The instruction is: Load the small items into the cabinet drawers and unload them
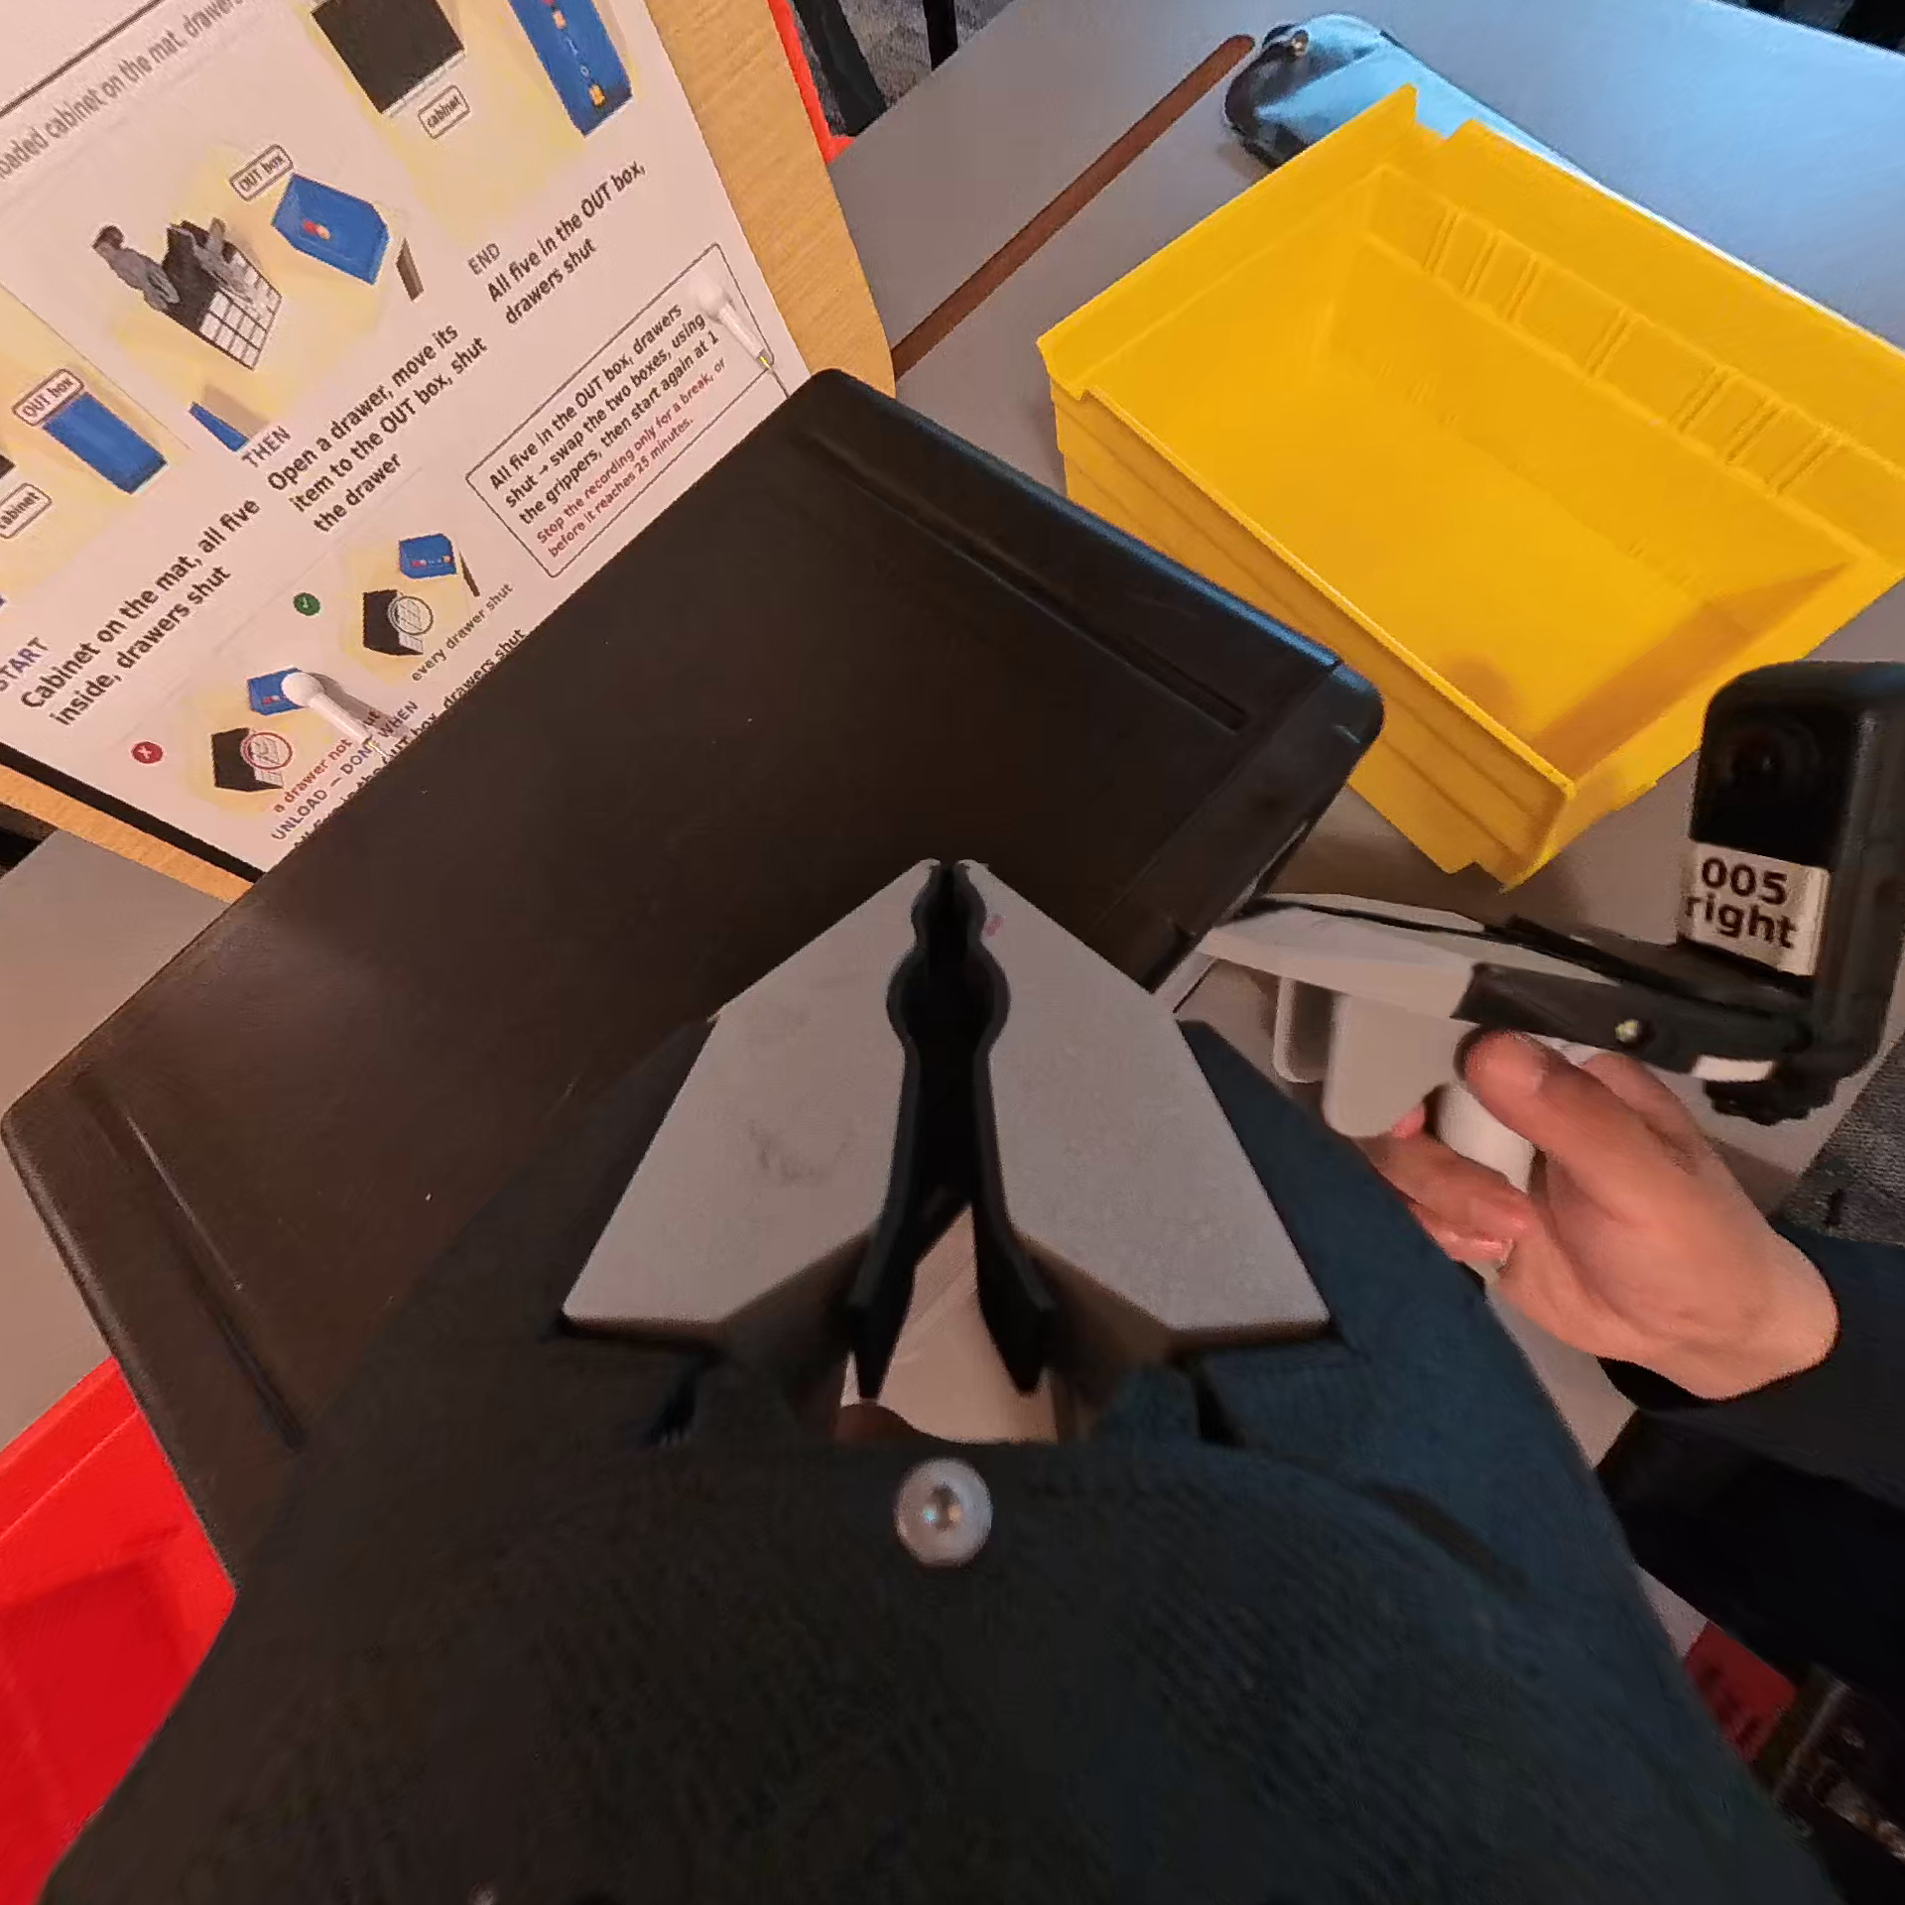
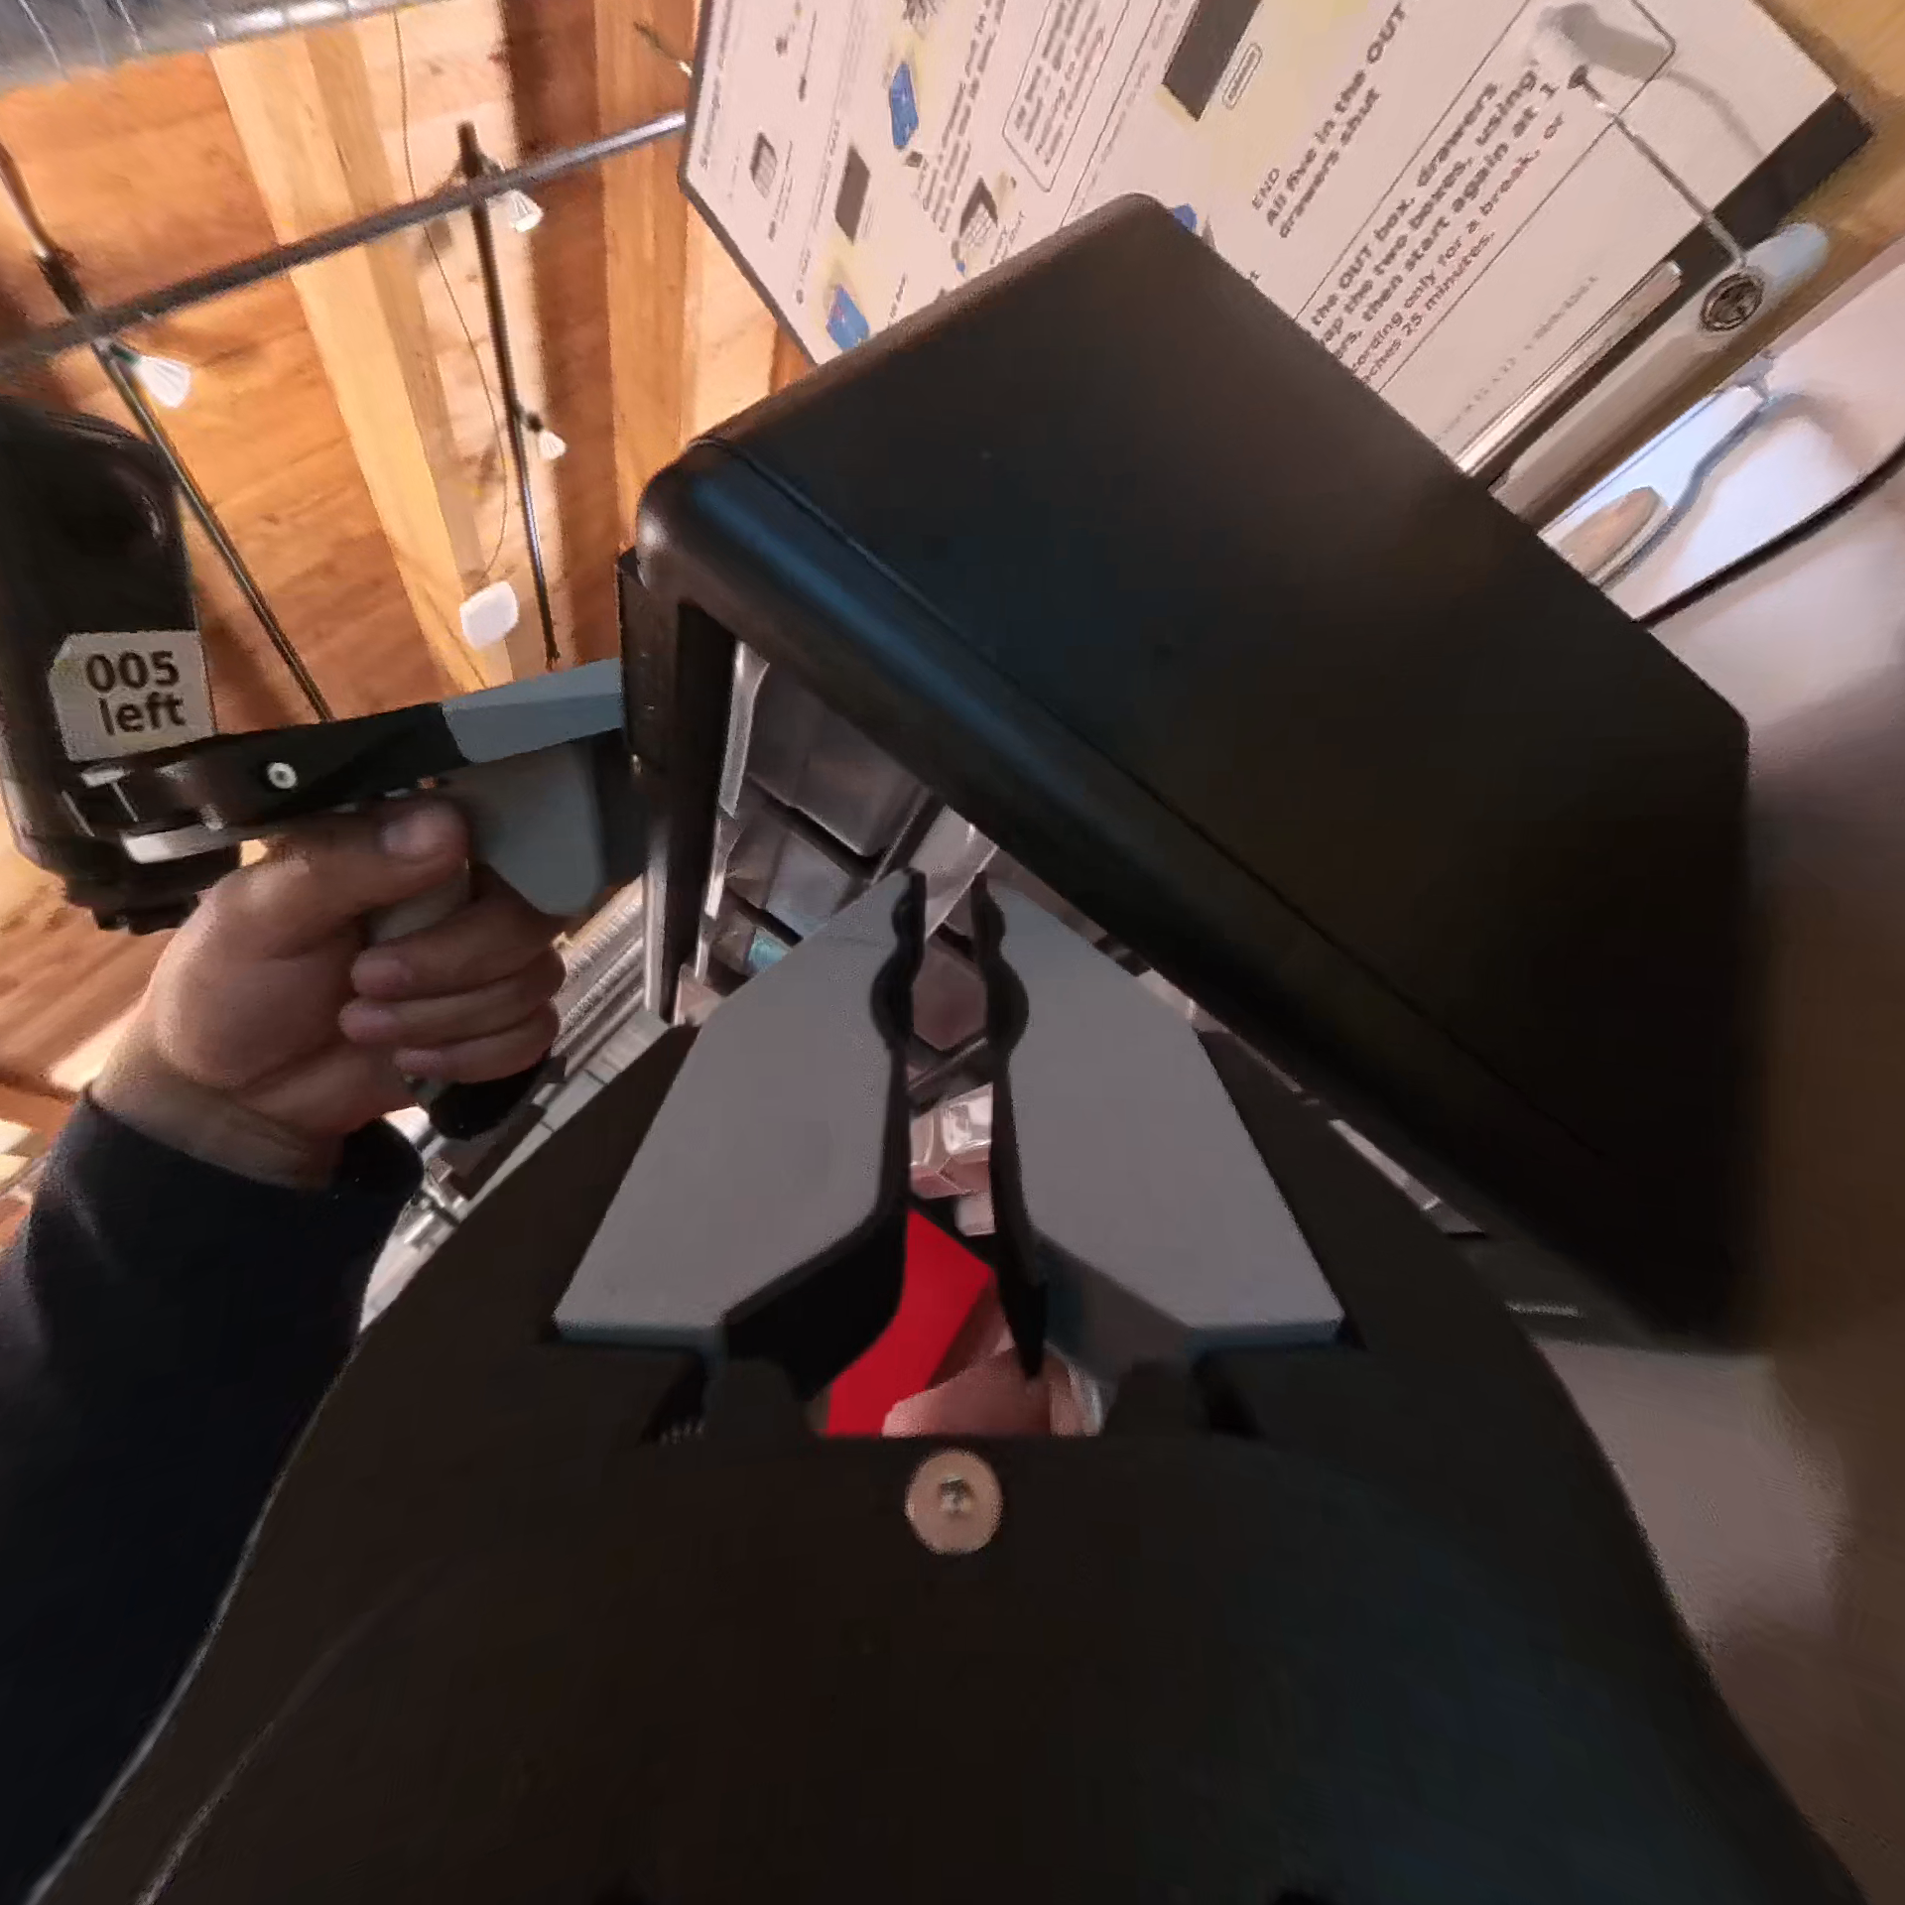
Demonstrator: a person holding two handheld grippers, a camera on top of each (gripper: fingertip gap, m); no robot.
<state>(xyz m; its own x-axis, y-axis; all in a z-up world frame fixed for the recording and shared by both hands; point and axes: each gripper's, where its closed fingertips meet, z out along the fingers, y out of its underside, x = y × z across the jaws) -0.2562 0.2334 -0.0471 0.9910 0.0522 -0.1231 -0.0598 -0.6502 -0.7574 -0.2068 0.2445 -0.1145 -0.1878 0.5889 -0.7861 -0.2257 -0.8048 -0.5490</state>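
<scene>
The black cabinet fills the middle of the left wrist view, seen from above. My left gripper is shut with nothing between its pads, its tips over the cabinet's top near edge. In the right wrist view it sits against the cabinet's front corner. My right gripper is at the clear drawers on the cabinet's front. Its fingers stand a narrow way apart, closed on a drawer's thin clear handle. The left wrist view shows it reaching in under the cabinet's right corner, fingertips hidden.
An empty yellow bin stands right of the cabinet. A red bin is at the lower left. An instruction sheet on a wooden board lies behind the cabinet. A person's hand holds the right gripper. There is about 9 centimeters between the tips of the two grippers.
</scene>
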